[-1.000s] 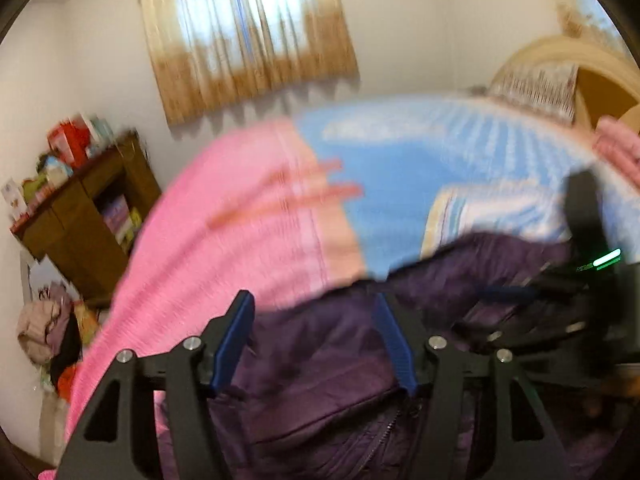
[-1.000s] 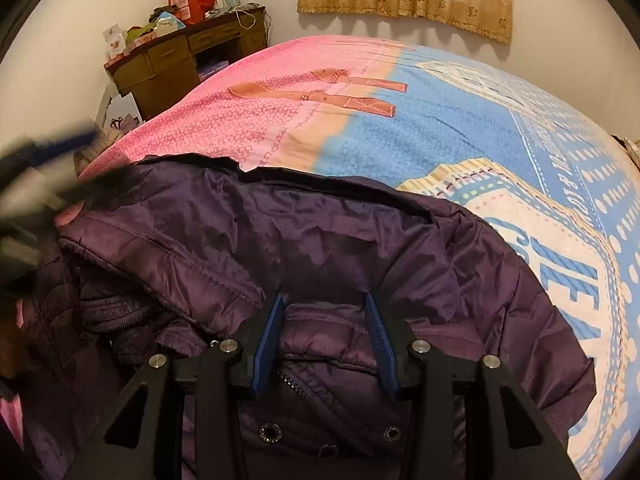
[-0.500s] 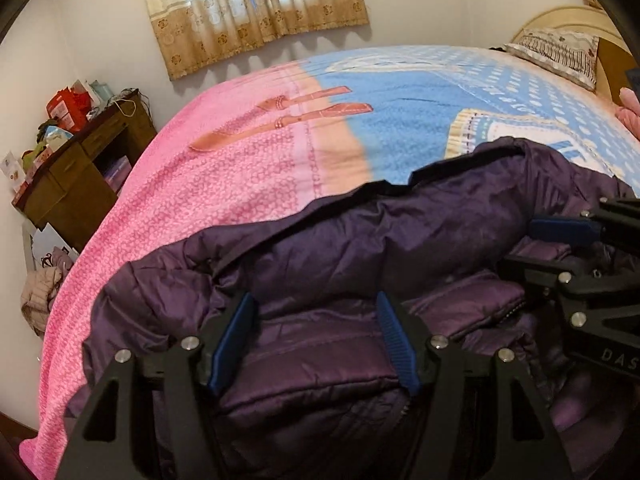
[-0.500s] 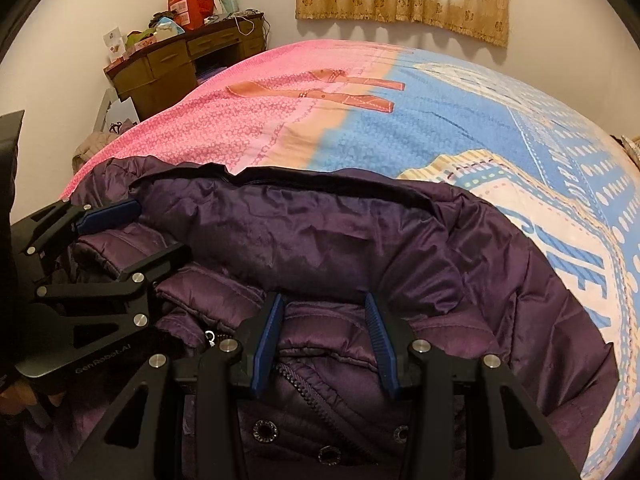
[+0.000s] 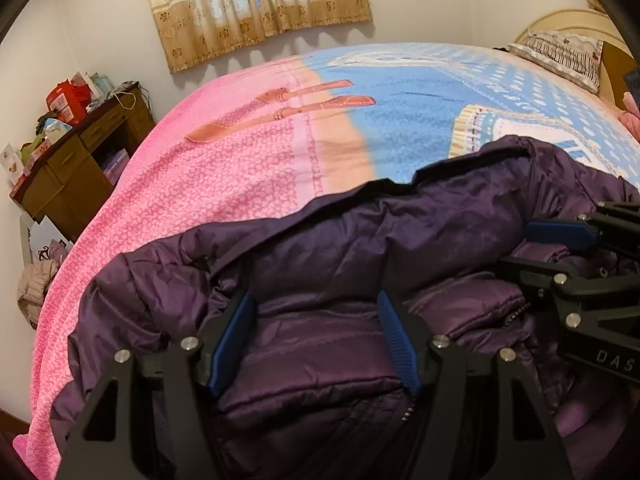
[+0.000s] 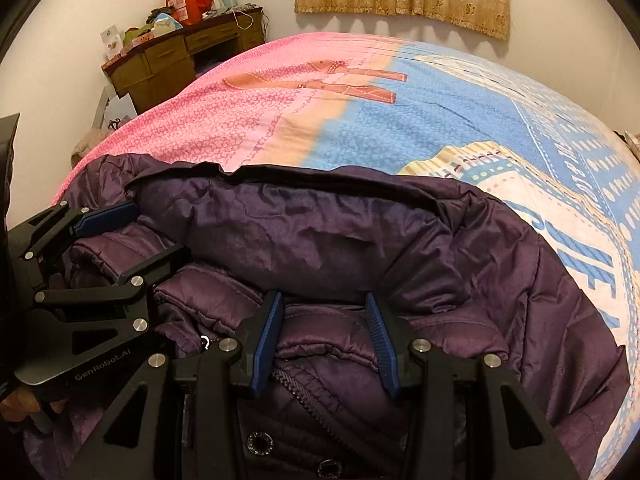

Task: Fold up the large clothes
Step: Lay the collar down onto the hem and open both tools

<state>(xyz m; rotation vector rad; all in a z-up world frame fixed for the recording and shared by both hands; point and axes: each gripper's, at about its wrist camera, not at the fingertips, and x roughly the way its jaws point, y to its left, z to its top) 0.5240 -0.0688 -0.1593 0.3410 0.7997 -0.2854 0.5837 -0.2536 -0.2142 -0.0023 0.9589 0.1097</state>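
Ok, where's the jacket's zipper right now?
In the right wrist view the zipper runs down the purple jacket just below the right tool, above the snap buttons.

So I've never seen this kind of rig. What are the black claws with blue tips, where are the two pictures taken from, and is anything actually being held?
They are handheld two-finger grippers; a person carries one in each hand, with a fisheye camera on each. One picture looks along the left gripper, the other along the right gripper. A purple padded jacket lies on a bed with a pink and blue bedspread. Both grippers sit open over the jacket, side by side; neither is clamped on it.
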